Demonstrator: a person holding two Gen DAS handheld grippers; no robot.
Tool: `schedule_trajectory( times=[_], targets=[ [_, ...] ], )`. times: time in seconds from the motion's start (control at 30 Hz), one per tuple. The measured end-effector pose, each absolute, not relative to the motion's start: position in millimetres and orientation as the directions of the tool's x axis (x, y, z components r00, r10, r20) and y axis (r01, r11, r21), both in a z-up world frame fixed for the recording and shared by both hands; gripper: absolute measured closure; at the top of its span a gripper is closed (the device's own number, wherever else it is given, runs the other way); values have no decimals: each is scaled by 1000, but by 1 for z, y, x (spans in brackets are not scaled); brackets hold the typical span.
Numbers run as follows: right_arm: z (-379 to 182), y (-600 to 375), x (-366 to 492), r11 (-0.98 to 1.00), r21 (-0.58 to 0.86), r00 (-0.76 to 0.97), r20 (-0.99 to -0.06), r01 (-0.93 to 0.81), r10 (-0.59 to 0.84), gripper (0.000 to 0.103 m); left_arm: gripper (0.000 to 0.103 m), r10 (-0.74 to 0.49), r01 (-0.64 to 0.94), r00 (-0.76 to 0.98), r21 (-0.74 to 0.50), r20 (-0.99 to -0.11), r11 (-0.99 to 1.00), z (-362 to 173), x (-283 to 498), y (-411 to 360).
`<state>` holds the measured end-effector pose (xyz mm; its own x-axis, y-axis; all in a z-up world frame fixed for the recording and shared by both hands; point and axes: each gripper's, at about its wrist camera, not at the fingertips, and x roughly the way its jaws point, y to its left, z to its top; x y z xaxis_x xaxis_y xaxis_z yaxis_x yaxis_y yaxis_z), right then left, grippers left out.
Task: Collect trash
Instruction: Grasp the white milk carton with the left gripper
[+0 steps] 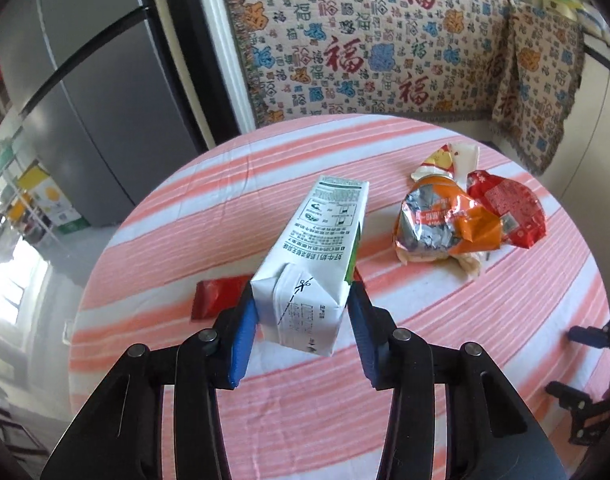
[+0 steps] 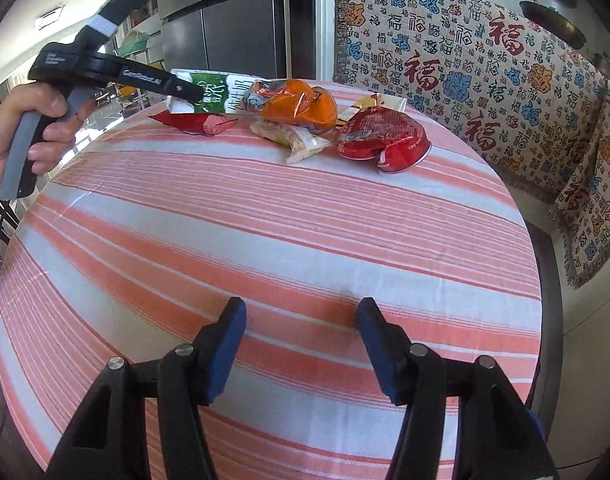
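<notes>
A white and green milk carton (image 1: pixel 321 240) lies tilted over the striped tablecloth, and my left gripper (image 1: pixel 303 292) is shut on its near end, a blue pad pressed to each side. The right wrist view shows the carton (image 2: pixel 221 90) at the table's far left, with a hand holding the left gripper (image 2: pixel 191 92) there. Beside the carton lie a crumpled orange wrapper (image 1: pixel 445 220), a red wrapper (image 1: pixel 509 208) and a flat red sachet (image 1: pixel 217 296). My right gripper (image 2: pixel 301 308) hangs open above bare cloth near the table's front, with nothing between its fingers.
The round table (image 2: pixel 265 220) wears a pink and white striped cloth. A pale packet (image 2: pixel 301 142) lies in front of the orange wrapper (image 2: pixel 297 108). Behind the table are a patterned blanket (image 2: pixel 465 60) over a bench and a grey fridge (image 1: pixel 85 100) at the left.
</notes>
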<state>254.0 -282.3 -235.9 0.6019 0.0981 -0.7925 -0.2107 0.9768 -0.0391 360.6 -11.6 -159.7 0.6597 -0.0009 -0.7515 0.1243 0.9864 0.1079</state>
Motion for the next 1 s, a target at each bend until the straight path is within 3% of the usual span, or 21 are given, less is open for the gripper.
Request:
schedule_trajectory(
  times=[0.17,0.37,0.4,0.47,0.53,0.67,0.73,0.77,0.8,1.0],
  targets=[
    [-236,-281,255,977,-41,597,-797,-208,93,44,57,-8,39,665,24,-747,999,-160,278,12],
    [-236,-280,254,979,-42,602,-793,-202,90,42,55,-44,29,603,-33,-796,999,-198,219,11],
    [-236,-280,254,979,-41,604,-792,-201,90,42,52,-57,49,596,-35,-801,998,-202,218,9],
    [-237,-280,254,979,-42,609,-788,-198,90,42,29,-71,86,591,-25,-804,996,-205,221,4],
    [-237,-280,252,979,-43,613,-785,-198,90,42,19,-66,121,594,8,-801,993,-206,230,-2],
    [-237,-281,251,979,-43,616,-783,-197,89,42,19,-38,154,589,66,-807,986,-209,255,-11],
    [-237,-281,251,979,-43,616,-783,-198,90,42,25,-24,141,584,73,-811,987,-213,263,-11],
    [-237,-281,251,979,-43,615,-783,-199,91,42,48,-26,132,586,64,-810,989,-214,263,-8],
    [-237,-281,251,979,-43,615,-783,-200,91,41,61,-40,124,579,40,-814,991,-217,265,-5],
    [-236,-279,250,976,-44,605,-790,-212,96,42,61,-22,-16,616,-40,-788,999,-213,261,36]
  ],
)
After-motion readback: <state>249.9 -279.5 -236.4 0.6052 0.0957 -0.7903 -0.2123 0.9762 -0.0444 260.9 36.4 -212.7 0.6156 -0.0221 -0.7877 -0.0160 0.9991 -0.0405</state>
